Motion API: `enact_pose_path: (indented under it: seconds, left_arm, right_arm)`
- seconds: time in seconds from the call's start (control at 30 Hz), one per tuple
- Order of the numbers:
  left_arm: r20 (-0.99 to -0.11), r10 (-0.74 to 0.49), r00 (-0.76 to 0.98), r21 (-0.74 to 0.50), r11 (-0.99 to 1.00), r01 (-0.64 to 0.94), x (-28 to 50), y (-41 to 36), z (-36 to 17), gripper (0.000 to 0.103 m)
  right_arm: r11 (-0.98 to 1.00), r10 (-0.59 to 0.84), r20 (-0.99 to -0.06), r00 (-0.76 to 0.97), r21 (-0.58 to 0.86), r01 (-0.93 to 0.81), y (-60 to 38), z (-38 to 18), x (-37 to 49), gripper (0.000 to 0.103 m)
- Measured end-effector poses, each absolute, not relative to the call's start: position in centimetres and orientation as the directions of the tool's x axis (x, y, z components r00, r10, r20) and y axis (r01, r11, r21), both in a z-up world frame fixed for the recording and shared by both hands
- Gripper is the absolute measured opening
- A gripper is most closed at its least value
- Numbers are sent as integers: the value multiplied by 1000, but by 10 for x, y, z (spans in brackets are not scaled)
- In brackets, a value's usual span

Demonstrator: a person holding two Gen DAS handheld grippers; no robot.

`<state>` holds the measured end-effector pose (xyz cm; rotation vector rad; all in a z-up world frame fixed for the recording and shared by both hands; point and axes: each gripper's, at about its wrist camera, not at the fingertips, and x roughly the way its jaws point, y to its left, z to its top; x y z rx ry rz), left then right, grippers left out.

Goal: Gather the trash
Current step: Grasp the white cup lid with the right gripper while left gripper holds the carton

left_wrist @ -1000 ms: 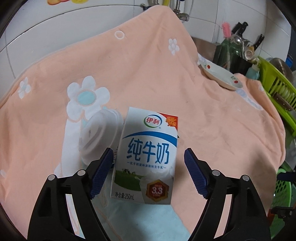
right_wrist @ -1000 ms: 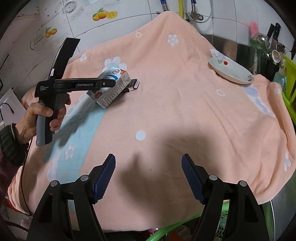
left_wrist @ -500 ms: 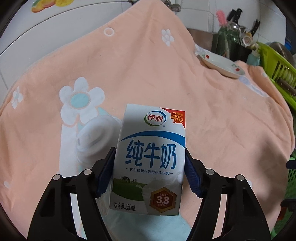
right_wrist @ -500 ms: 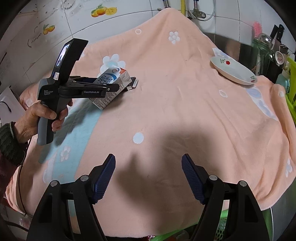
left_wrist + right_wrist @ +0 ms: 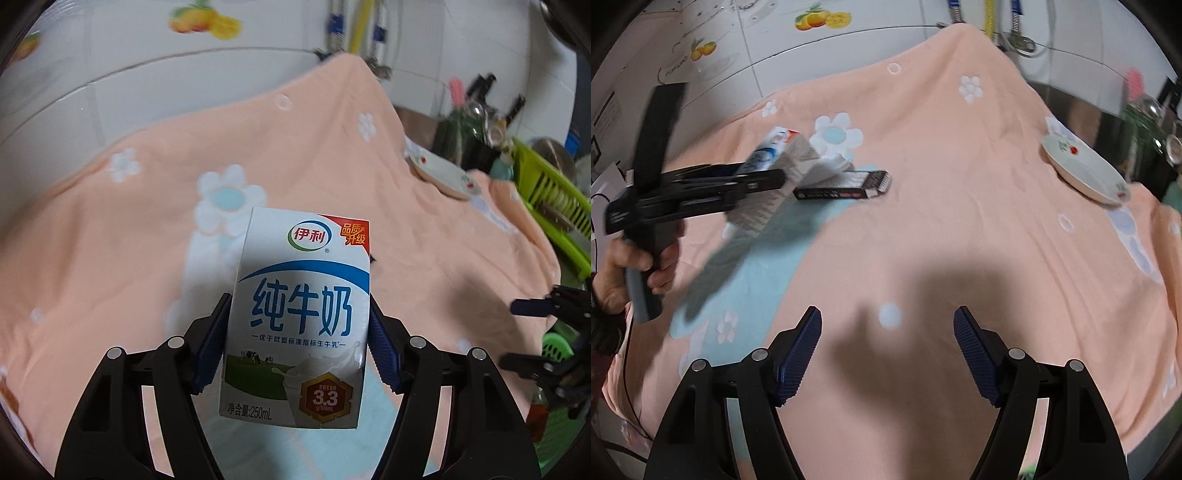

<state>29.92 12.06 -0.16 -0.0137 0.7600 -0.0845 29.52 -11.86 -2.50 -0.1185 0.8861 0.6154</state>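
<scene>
My left gripper [image 5: 297, 343] is shut on a white and blue 250 mL milk carton [image 5: 301, 295] and holds it lifted above the peach flowered towel [image 5: 332, 166]. In the right wrist view the carton [image 5: 775, 173] sits in the left gripper [image 5: 764, 181] at the left, off the cloth. A flat black box [image 5: 842, 186] lies on the towel just right of it, with a pale object [image 5: 831, 164] behind. My right gripper [image 5: 888, 354] is open and empty, low over the near part of the towel.
A white plate with red fruit print [image 5: 1086, 170] lies at the towel's right side. A green dish rack [image 5: 554, 206] and utensil holder [image 5: 469, 144] stand far right. Tiled wall and taps [image 5: 1015, 37] are behind. A green basket [image 5: 554, 347] sits below the right edge.
My left gripper closed on the milk carton and lifted it off the towel, up and back. The right gripper stayed open and nearly still.
</scene>
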Motion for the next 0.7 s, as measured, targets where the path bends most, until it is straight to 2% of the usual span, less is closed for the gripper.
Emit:
enact_pose_path:
  seconds: [0.2,0.7]
  left_arm:
    - [-669,-20,743,-19,1000,10,278,154,14,67]
    - [-653,18,757,-58,996,-74,248,206,17,67]
  right_arm:
    - [778,477,-761,441,131,-615,-80,-22,326,71]
    - [693,562,-745,360,186,-697,21,-29,394,71]
